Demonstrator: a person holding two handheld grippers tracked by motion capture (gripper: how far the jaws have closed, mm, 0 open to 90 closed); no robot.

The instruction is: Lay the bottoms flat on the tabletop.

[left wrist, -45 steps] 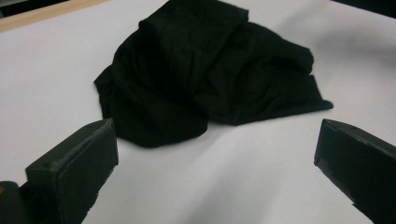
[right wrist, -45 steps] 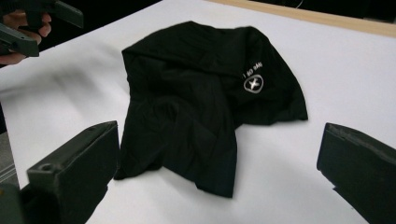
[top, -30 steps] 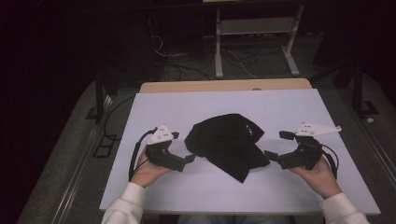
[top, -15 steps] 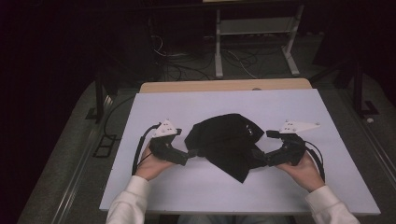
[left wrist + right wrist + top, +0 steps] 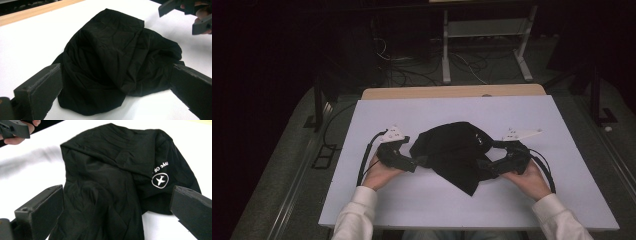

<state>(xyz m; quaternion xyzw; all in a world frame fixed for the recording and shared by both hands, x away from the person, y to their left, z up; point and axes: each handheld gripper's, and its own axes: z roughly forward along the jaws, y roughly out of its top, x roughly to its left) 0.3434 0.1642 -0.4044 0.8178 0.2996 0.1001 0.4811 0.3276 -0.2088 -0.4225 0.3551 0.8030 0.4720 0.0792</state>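
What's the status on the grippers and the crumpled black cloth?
Left gripper open at crumpled black cloth, left edge. Right gripper open at its right edge. Cloth bunched on white table, ungripped. Nothing in the way.

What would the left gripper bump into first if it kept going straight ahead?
Most likely the crumpled black garment: it lies right between the open left gripper jaws, on the white table.
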